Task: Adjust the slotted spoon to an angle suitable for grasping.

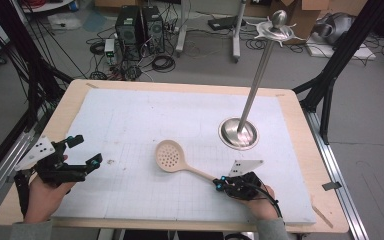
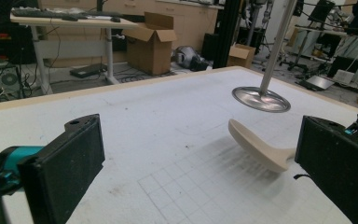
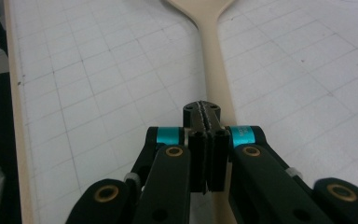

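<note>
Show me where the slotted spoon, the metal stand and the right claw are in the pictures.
slotted spoon (image 1: 169,155), high view, on its perforated bowl.
metal stand (image 1: 238,133), high view, on its round base plate.
right claw (image 3: 206,110), right gripper view, midway between its closed fingertips, over the spoon's handle.

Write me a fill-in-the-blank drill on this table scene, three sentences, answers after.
1. The right tool is closed on the spoon's ____.
2. The left tool's jaws stand ____.
3. The spoon's bowl is pierced with many ____.

Missing words: handle; open; holes
</note>
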`<state>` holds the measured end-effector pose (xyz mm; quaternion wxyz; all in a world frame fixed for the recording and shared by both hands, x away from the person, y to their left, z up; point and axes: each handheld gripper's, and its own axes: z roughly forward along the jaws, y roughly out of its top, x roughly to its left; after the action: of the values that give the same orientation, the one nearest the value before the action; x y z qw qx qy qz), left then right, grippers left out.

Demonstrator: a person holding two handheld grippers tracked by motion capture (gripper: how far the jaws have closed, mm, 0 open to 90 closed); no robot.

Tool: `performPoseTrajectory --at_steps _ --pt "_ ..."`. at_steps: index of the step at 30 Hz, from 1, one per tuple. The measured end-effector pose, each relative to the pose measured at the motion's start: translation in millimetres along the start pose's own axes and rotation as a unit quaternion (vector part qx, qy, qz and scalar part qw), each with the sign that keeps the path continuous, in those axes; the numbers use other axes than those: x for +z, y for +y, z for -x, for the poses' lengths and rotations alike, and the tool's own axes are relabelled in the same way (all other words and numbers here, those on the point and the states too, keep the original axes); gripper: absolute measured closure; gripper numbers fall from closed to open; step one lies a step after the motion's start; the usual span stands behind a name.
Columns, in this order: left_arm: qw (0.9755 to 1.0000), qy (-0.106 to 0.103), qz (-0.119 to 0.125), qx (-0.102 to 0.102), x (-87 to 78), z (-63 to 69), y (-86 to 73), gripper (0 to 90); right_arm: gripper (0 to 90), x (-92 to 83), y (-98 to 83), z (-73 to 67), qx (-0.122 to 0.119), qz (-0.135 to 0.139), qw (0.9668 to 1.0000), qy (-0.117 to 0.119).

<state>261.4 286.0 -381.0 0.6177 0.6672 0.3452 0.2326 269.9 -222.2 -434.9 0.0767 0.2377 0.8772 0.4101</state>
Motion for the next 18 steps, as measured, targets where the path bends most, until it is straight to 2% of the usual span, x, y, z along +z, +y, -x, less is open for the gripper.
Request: performPoseTrajectory --at_steps 4,7,8,12,18 --pt "1.0000 0.001 0.000 0.000 -0.2 -0.2 -0.3 1.8 90.0 -0.3 -0.5 0.3 -0.004 0.000 1.0000 0.002" --pt "1.0000 0.001 -0.001 0.000 -1.4 0.2 -0.6 1.8 90.0 -0.7 -0.9 1.7 -0.008 0.000 0.9998 -0.015" --pt "1.0000 0.001 -0.002 0.001 -1.5 0.3 -0.8 1.8 90.0 -0.3 -1.4 2.2 -0.008 0.001 0.9999 -0.011" --pt "1.0000 0.001 -0.004 0.001 -2.1 0.3 -1.5 1.8 90.0 0.0 0.3 1.8 -0.022 -0.004 0.9996 -0.019" --pt "1.0000 0.006 -0.002 0.000 -5.6 -0.3 -1.2 1.8 90.0 1.0 -3.0 9.7 -0.012 0.012 0.9983 -0.055"
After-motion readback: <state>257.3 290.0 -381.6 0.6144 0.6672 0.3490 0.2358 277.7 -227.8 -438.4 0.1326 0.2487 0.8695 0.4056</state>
